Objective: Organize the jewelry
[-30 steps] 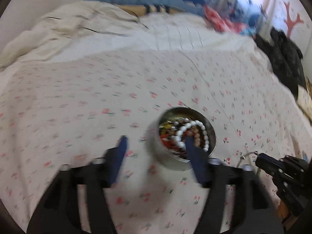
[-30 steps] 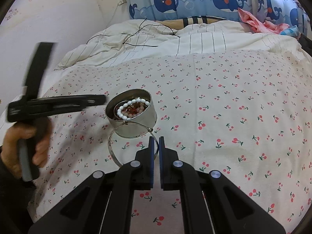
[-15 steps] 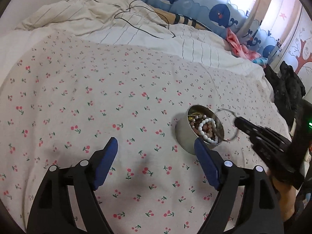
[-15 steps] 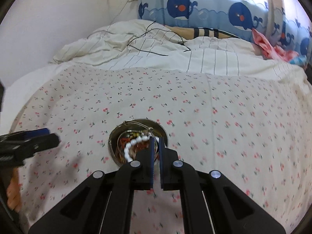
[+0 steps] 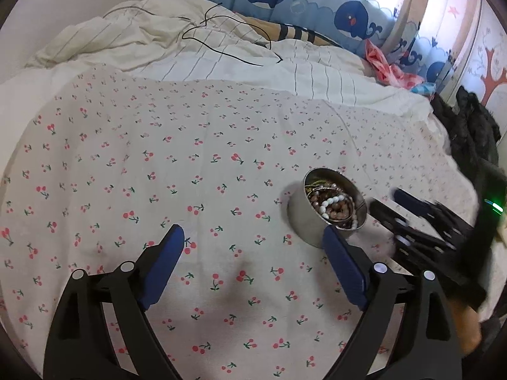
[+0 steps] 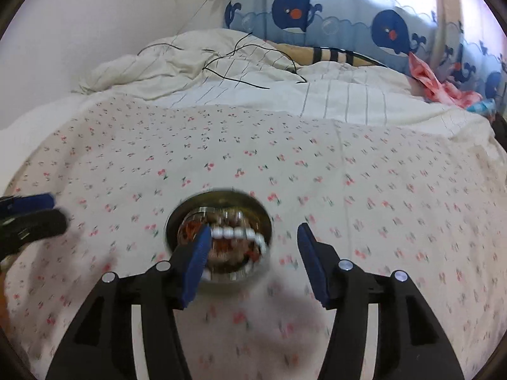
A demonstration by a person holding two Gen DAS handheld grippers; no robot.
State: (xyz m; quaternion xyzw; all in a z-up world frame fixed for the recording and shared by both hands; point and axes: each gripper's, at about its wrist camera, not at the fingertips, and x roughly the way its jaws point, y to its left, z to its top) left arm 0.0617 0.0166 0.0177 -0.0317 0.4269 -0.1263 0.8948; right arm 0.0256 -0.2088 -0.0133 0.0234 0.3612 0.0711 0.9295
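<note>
A round metal tin stands upright on the cherry-print bedspread in the near right part of the bed, as the left camera sees it. It is already well filled: a string of white beads lies across the top of a heap of brown and reddish beads, and something gold shows at the far inner wall. No loose jewelry can be seen anywhere on the bedspread, so the gathering looks mostly or fully done; what may remain is tidying what sits in the tin, though the pictures do not show a lid or a second container.

The left tongs hang above bare bedspread to the left of the tin, their jaws spreading wide with nothing between them. The right tongs hover right over the tin's mouth, their jaws opening; the white beads appear between the blue pads but nothing is pinched. The right camera's picture is blurred near the tin, so finer detail inside is unclear.
</note>
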